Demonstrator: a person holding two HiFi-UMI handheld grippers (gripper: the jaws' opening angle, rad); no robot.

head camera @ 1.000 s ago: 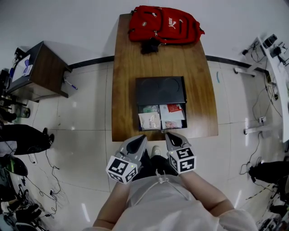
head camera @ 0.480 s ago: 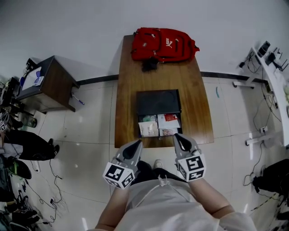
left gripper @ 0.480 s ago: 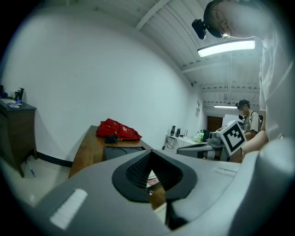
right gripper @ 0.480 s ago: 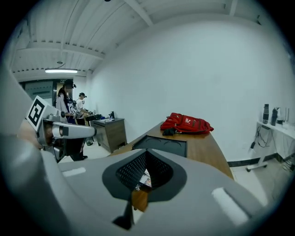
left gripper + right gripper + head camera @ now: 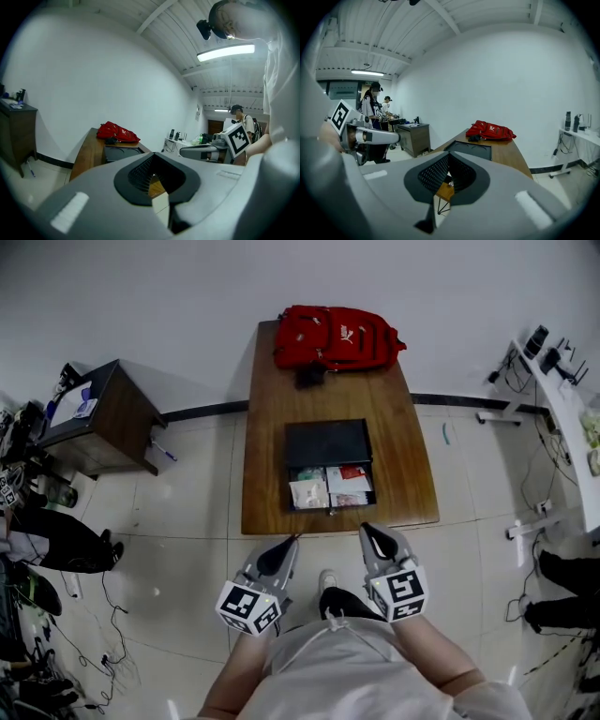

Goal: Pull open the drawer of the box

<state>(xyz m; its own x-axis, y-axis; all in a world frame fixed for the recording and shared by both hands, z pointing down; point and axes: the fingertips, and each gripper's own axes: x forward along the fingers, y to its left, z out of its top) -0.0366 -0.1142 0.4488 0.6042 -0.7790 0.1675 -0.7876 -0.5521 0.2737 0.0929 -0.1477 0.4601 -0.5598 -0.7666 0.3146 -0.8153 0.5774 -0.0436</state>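
Box [image 5: 326, 440] sits mid-worktop [image 5: 267, 446], drawer [image 5: 330, 495] pulled out toward the near edge, packets [image 5: 309, 493] visible inside. Red backpack [image 5: 337, 337] at the far end, apart from the box. Left tool [image 5: 286, 547] and right tool [image 5: 372, 535] both hang over the floor [image 5: 187, 493] just short of the near worktop edge, not touching the drawer. Both have jaws closed together with nothing between them
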